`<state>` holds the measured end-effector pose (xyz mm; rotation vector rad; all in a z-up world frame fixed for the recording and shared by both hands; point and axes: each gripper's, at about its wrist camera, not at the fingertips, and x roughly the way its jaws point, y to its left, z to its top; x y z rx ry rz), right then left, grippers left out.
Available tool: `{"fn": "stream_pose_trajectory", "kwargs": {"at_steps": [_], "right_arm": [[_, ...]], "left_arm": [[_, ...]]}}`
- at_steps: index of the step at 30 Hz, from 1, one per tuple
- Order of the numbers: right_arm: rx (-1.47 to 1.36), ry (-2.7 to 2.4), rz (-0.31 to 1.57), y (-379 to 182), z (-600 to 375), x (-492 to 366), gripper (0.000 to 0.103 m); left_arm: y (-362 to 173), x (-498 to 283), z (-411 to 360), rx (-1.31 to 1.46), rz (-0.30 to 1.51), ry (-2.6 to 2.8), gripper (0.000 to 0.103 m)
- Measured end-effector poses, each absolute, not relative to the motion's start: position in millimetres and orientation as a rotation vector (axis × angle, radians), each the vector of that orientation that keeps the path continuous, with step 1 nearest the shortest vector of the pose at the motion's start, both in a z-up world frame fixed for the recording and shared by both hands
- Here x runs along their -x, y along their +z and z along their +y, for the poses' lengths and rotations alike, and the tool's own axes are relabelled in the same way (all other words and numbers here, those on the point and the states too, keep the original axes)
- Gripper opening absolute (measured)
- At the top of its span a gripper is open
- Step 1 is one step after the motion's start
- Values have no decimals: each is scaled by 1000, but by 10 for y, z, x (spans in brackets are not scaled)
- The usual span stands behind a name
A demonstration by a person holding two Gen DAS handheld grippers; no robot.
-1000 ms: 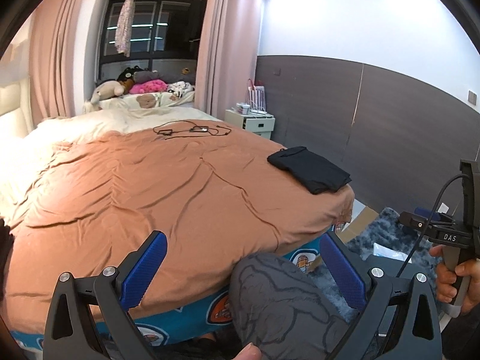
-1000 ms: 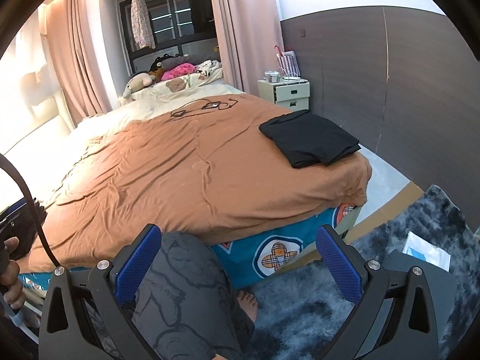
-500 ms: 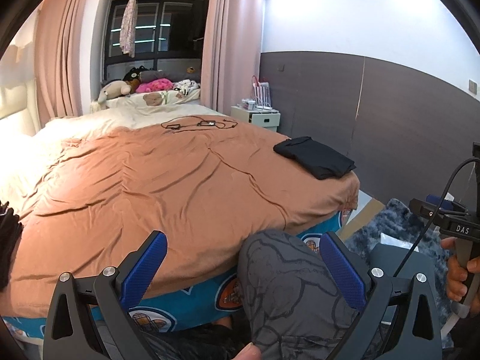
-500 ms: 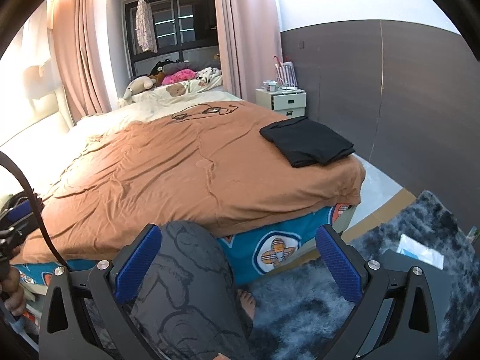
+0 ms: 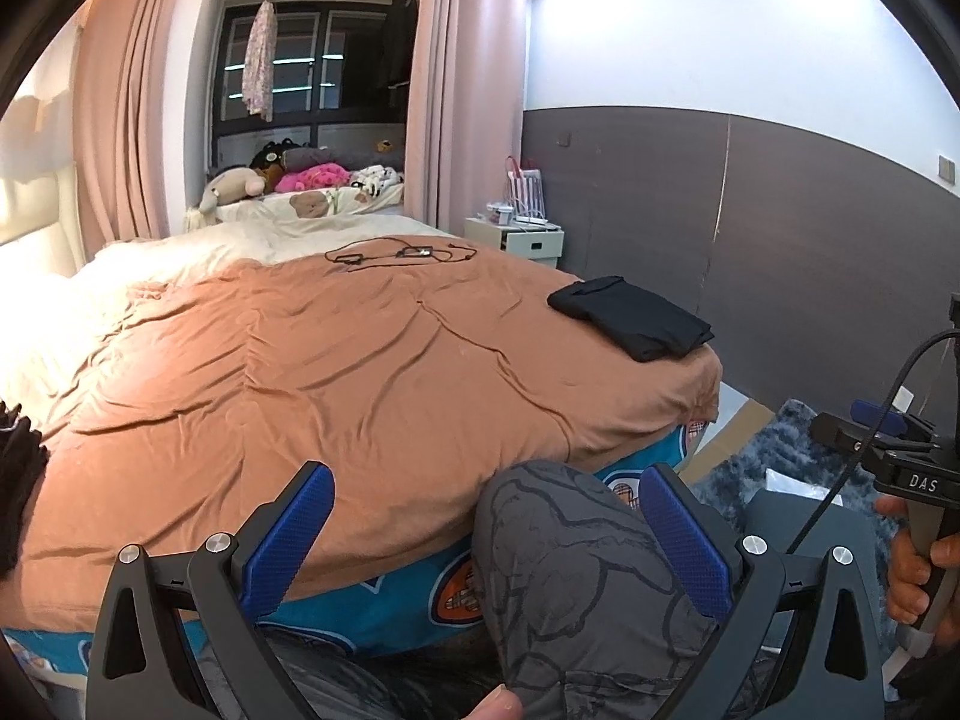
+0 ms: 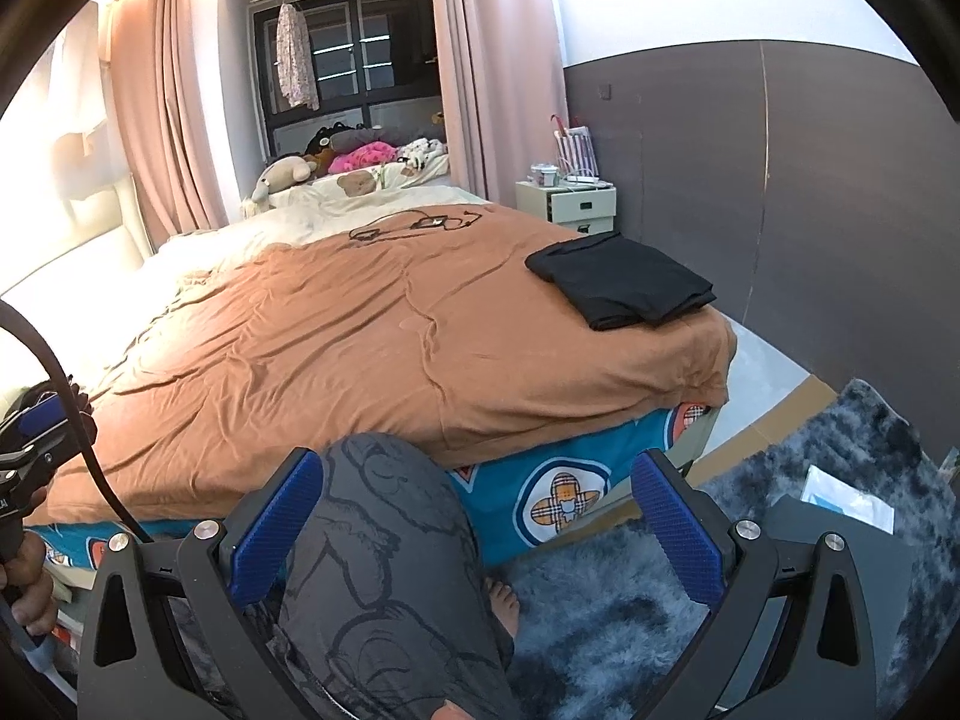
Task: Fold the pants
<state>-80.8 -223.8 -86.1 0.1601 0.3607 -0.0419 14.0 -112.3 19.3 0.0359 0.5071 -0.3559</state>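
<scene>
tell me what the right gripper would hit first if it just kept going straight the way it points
Probably the person's knee in grey patterned trousers, between its open fingers at the left. Past that, the teal bed side under the orange blanket. Depth is unclear.

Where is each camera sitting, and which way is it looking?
Left wrist: rides the left gripper, jaws wide open, facing across the bed; shows the person's knee and the right hand holding the other tool.
Right wrist: rides the right gripper, also open, facing the bed; shows the knee, a bare foot and the left hand.
Both share: folded black pants at the bed's right corner, cables, nightstand.
</scene>
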Motion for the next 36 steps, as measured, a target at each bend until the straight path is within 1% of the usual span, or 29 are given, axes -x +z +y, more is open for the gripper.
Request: {"fn": "stream_pose_trajectory", "kwargs": {"at_steps": [36], "right_arm": [[-157,-25,337,-898,-2080,802,103]], "left_arm": [[279,-106,-1035,-27,501,-330,103]]}}
